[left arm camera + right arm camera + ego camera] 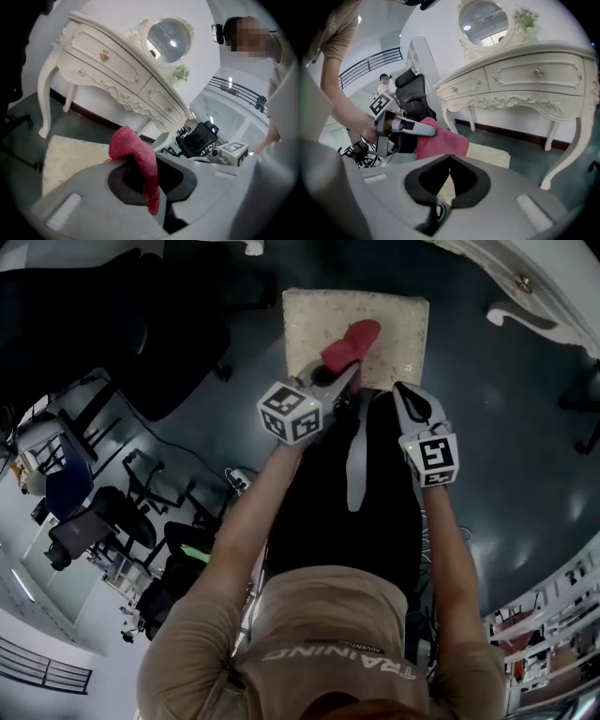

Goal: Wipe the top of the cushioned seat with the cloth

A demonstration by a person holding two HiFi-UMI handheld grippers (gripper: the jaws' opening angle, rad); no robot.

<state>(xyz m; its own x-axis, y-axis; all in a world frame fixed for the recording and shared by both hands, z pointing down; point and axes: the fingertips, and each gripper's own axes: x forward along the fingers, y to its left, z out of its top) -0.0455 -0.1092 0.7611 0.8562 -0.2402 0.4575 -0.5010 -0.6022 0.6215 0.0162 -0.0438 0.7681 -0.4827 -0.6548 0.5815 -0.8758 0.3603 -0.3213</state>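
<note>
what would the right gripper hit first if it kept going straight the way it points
The right gripper would likely meet the cushioned seat first, around its near right corner, right of the cloth; depth unclear.

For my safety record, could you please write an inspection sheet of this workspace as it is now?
Surface: cream seat, top bare except the cloth.
Job's things: red cloth, over the seat.
Clutter: nothing seen.
Grippers: left gripper jaws shut on the cloth; right gripper jaws shut, empty.
Cables: apparently one thin cable on the floor.
Surroundings: white dressing table, office chairs, dark floor.
</note>
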